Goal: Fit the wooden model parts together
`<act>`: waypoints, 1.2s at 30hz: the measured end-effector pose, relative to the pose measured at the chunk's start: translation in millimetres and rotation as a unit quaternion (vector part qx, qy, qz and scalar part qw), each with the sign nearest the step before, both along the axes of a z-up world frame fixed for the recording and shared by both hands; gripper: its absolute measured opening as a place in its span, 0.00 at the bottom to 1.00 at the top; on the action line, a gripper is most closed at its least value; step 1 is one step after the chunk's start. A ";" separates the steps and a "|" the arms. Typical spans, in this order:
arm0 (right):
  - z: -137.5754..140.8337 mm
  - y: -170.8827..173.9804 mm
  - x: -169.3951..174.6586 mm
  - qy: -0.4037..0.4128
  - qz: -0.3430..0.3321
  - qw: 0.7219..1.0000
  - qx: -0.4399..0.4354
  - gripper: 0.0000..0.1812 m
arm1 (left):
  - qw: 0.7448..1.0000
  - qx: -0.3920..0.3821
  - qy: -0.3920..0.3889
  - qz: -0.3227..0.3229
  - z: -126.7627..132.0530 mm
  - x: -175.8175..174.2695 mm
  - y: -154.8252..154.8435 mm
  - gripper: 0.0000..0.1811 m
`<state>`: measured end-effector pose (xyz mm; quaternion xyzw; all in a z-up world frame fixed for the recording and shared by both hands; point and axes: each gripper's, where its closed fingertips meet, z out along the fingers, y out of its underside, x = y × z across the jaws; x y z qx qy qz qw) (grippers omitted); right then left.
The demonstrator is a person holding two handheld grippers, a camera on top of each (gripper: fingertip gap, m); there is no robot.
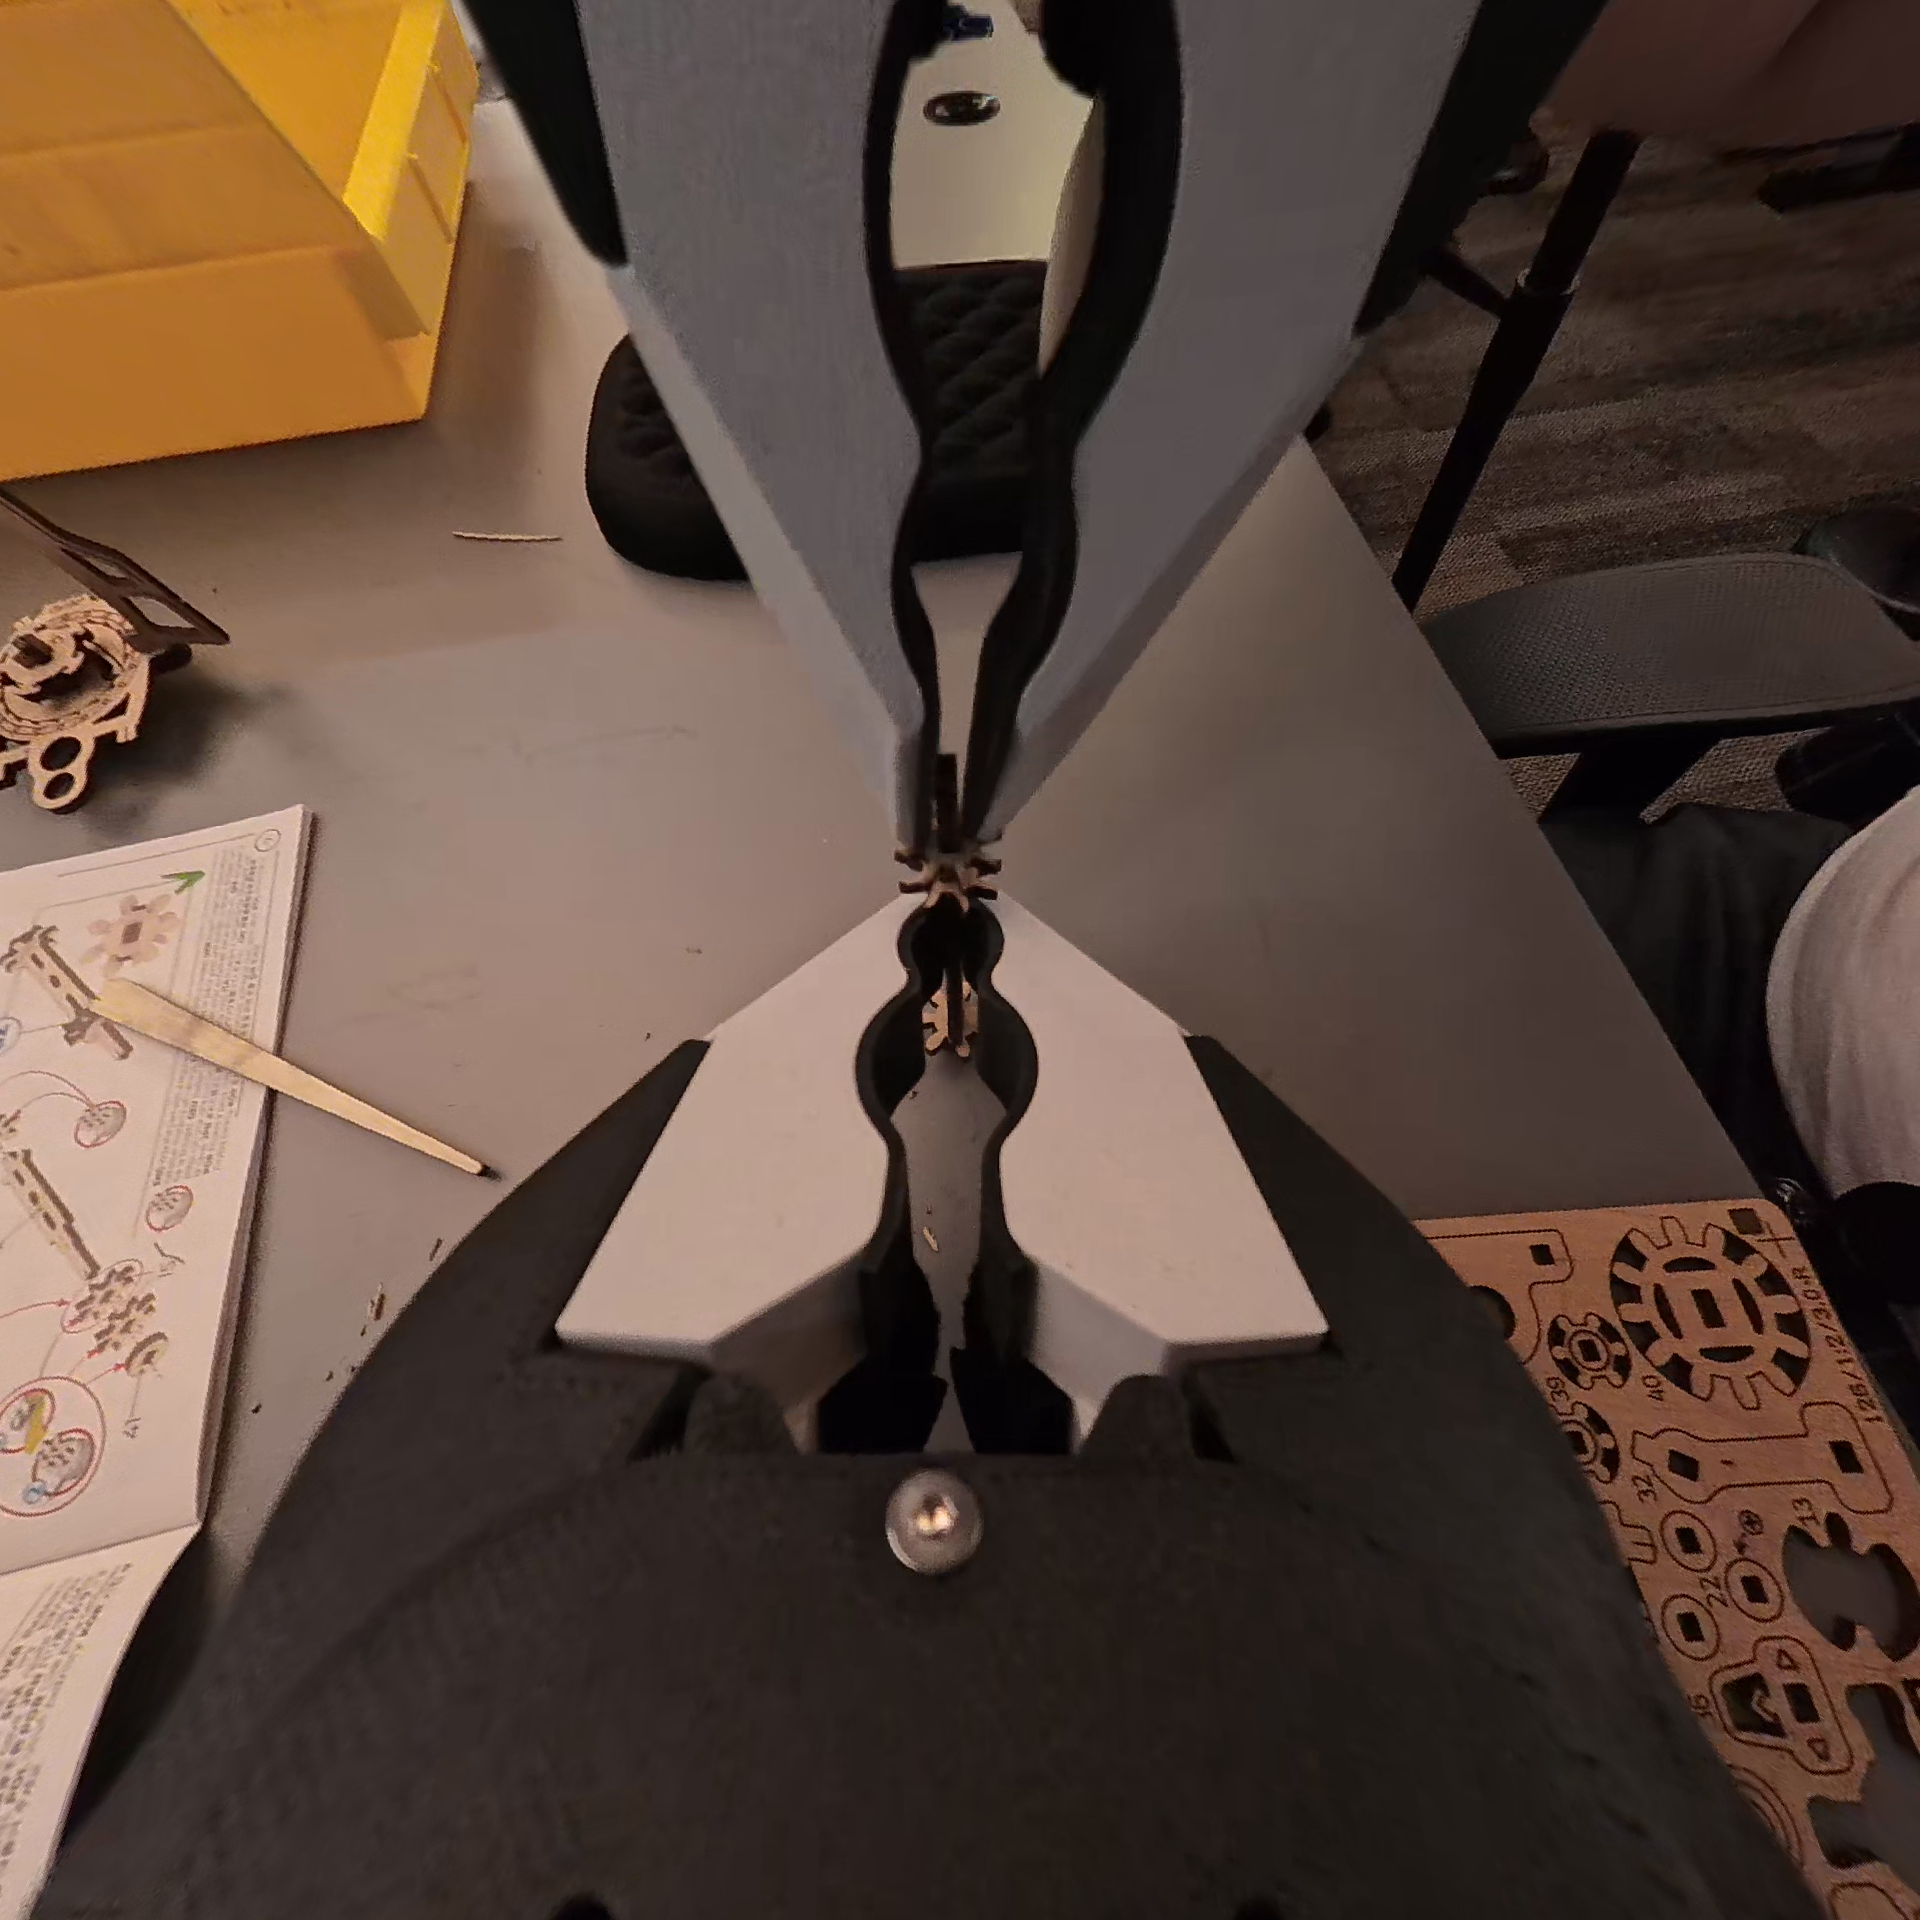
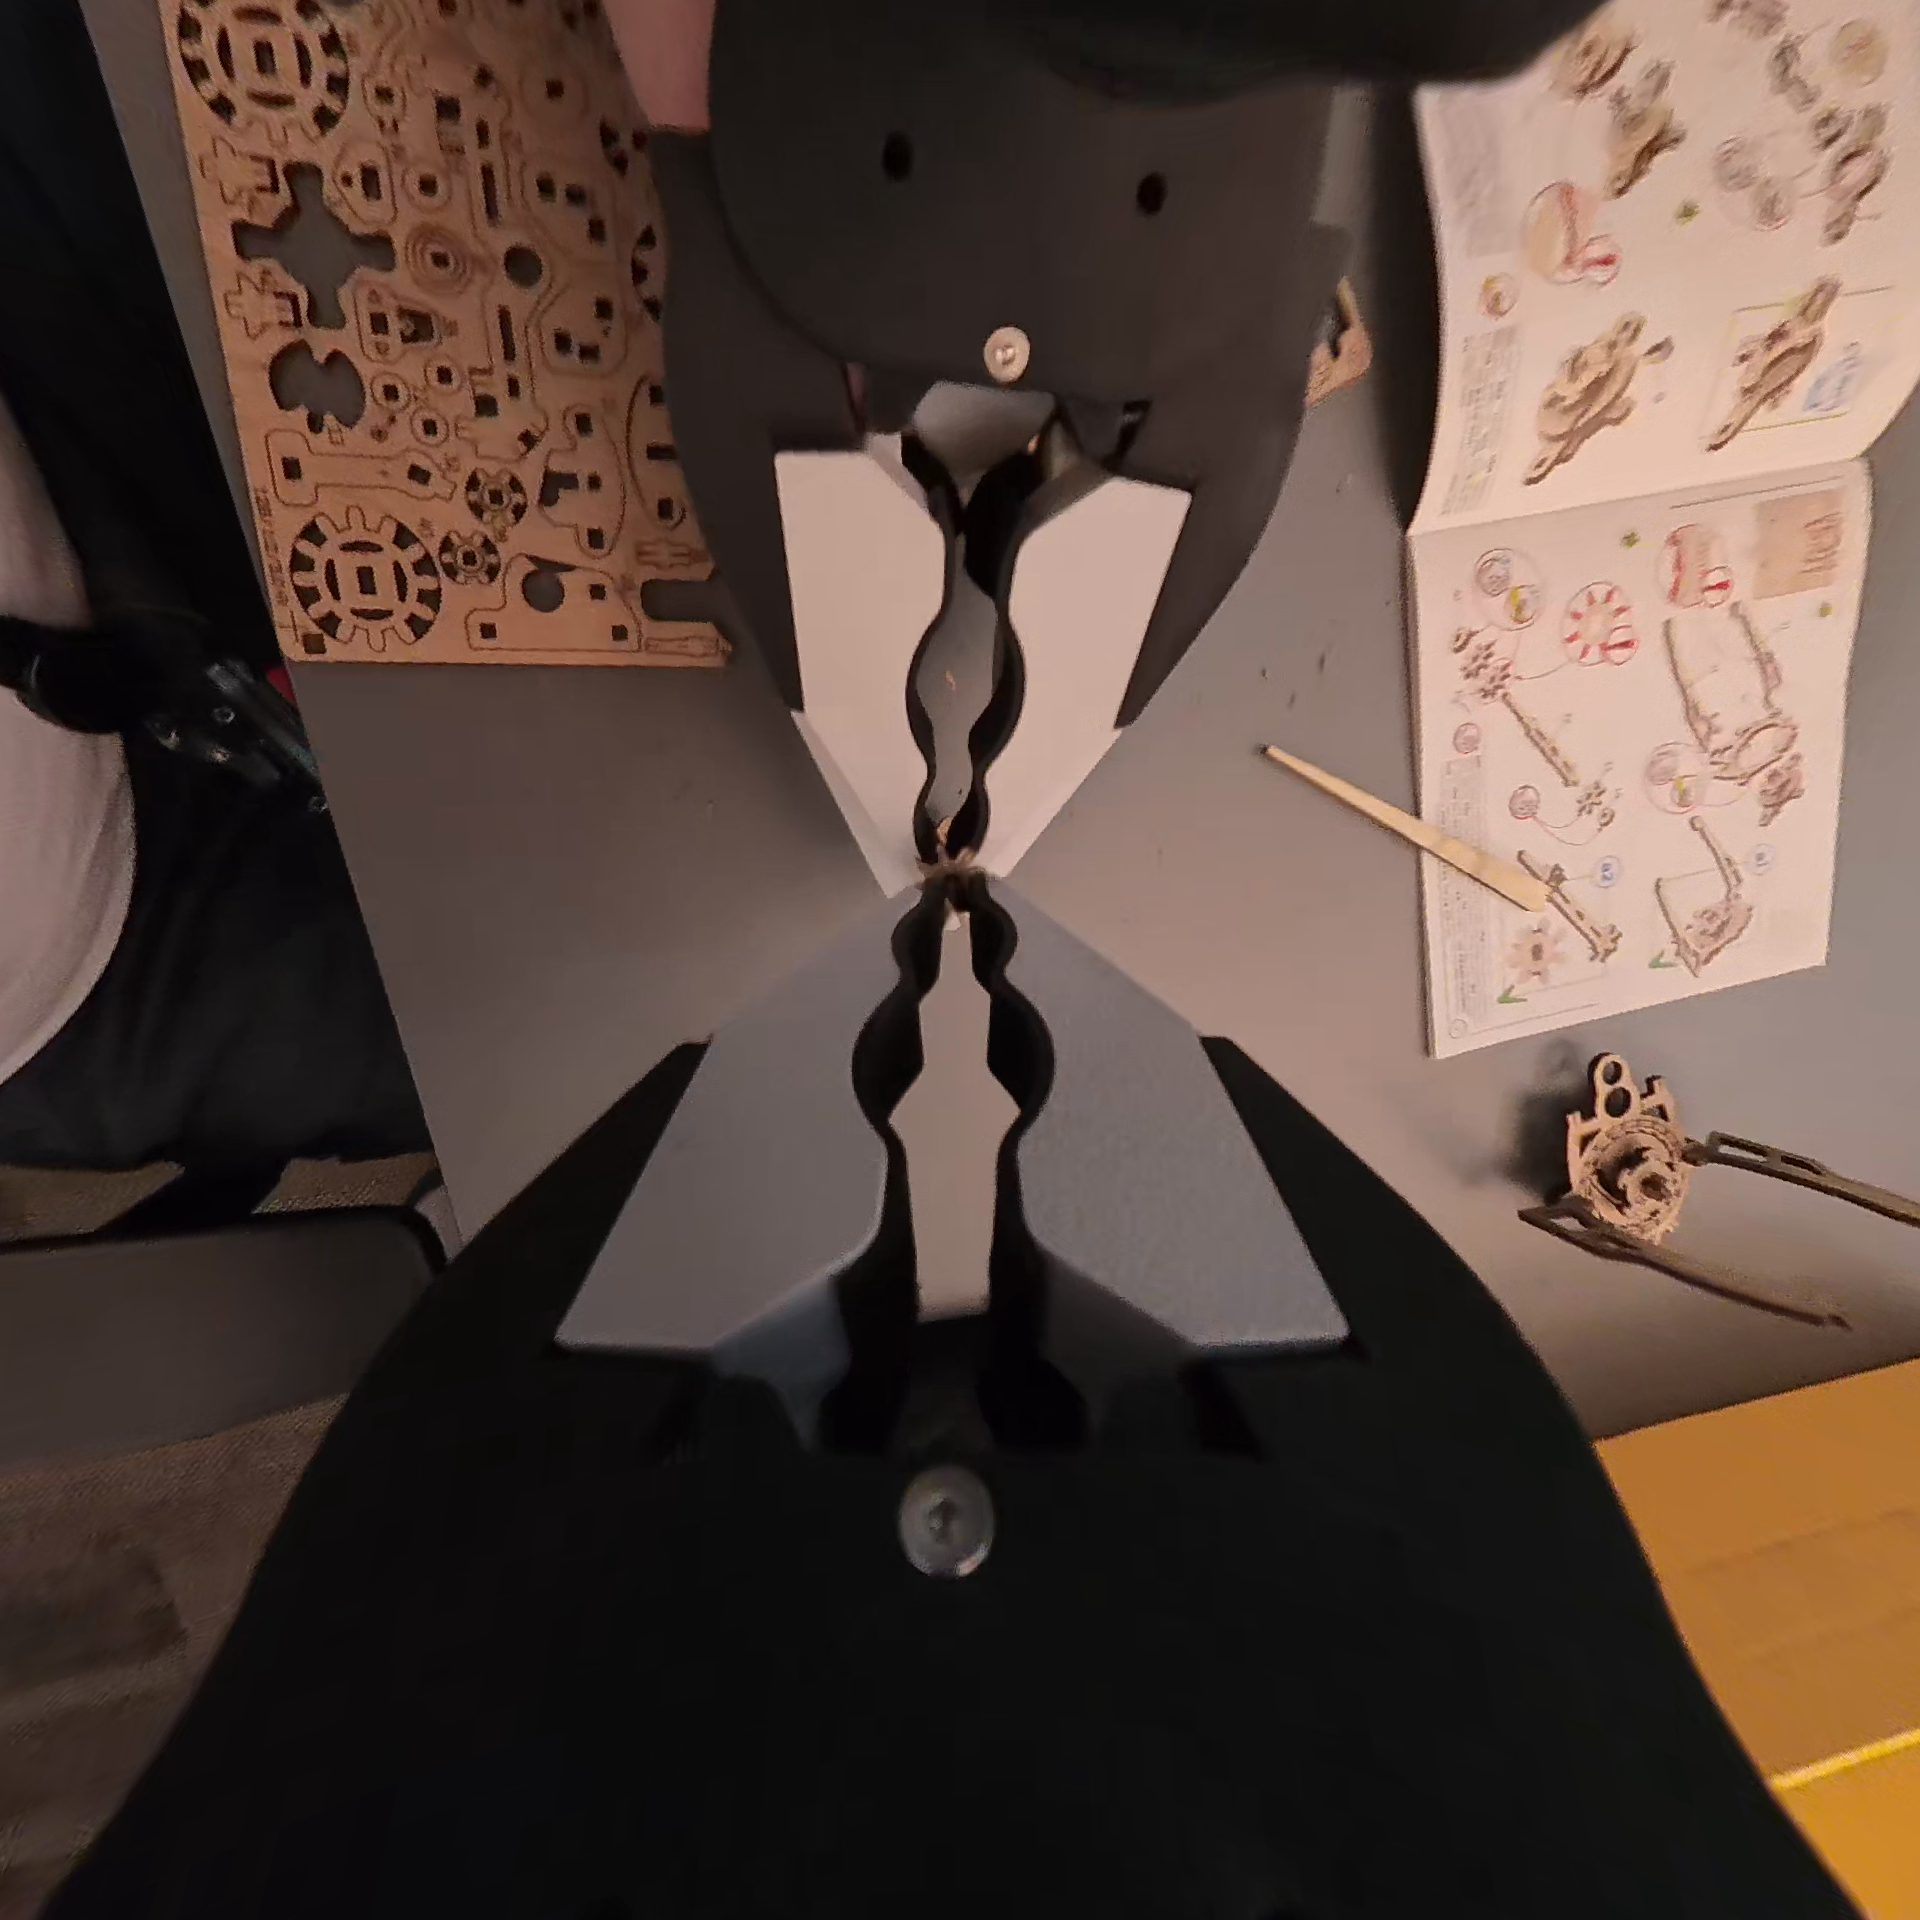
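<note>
My left gripper (image 1: 948, 920) is shut on a small wooden gear assembly. One gear (image 1: 951, 1023) sits between its pads and a second gear (image 1: 948, 875) sticks out past its tips. My right gripper (image 1: 945, 831) comes in from the top, tip to tip with the left, and is shut on a thin dark wooden piece (image 1: 945, 784) that meets the outer gear. In the right wrist view my right gripper (image 2: 951, 909) and my left gripper (image 2: 943, 847) meet over the grey table (image 2: 540, 883). The small wooden parts (image 2: 951, 871) are pinched between them and mostly hidden.
A laser-cut wooden part sheet (image 1: 1683, 1507) (image 2: 447, 343) lies by the table edge. An open instruction booklet (image 1: 125, 1143) (image 2: 1621, 748) has a wooden stick (image 1: 281, 1070) (image 2: 1403, 831) across it. A partly built model (image 1: 73, 707) (image 2: 1621, 1153) and a yellow bin (image 1: 208, 208) stand nearby. The tips of one gripper are about 4 cm away from the tips of the other. The partly built model (image 1: 73, 707) is about 25 cm from both grippers' fingertips. My right wrist view (image 2: 1615, 1142) looks at it from another angle.
</note>
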<state>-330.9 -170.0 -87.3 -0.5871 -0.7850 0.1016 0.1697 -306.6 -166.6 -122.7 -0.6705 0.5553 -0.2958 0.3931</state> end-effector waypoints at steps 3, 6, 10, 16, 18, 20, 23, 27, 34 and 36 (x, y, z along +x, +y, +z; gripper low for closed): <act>0.6 1.1 1.8 -0.028 0.004 1.000 0.004 0.02 | 1.000 -0.002 0.001 -0.001 -0.3 0.5 -0.7 0.00; 3.1 0.1 1.3 -0.040 0.005 0.999 0.011 0.02 | 1.000 -0.004 0.000 -0.002 -0.2 0.5 -1.0 0.00; -0.6 1.6 4.7 -0.064 -0.003 0.998 0.003 0.02 | 1.000 -0.003 0.002 -0.001 -0.6 0.9 -1.2 0.00; 0.1 0.5 3.8 -0.074 -0.001 0.997 0.005 0.02 | 1.000 0.001 0.001 -0.002 0.0 0.7 -1.7 0.00; -1.8 0.1 -0.9 -0.069 -0.003 0.998 -0.003 0.02 | 1.000 0.000 0.000 0.001 0.3 -0.8 -0.9 0.00; -0.3 2.0 3.3 -0.087 0.000 0.996 0.005 0.02 | 1.000 0.001 -0.009 0.003 3.1 -0.3 -0.5 0.00; -2.0 0.4 -2.4 -0.080 -0.002 0.997 -0.004 0.02 | 1.000 0.009 -0.001 0.004 1.2 -1.1 -0.2 0.00; -1.2 -1.9 -2.7 -0.081 0.003 0.997 -0.005 0.02 | 1.000 0.011 0.000 -0.001 1.1 -0.2 -2.2 0.00; -3.7 -0.1 0.1 -0.102 -0.008 0.995 -0.012 0.01 | 0.999 0.030 0.007 0.010 0.3 1.0 -0.3 0.00; -3.1 -1.4 0.9 -0.107 -0.018 0.994 -0.024 0.01 | 0.999 0.033 0.008 0.011 0.1 1.1 -0.4 0.00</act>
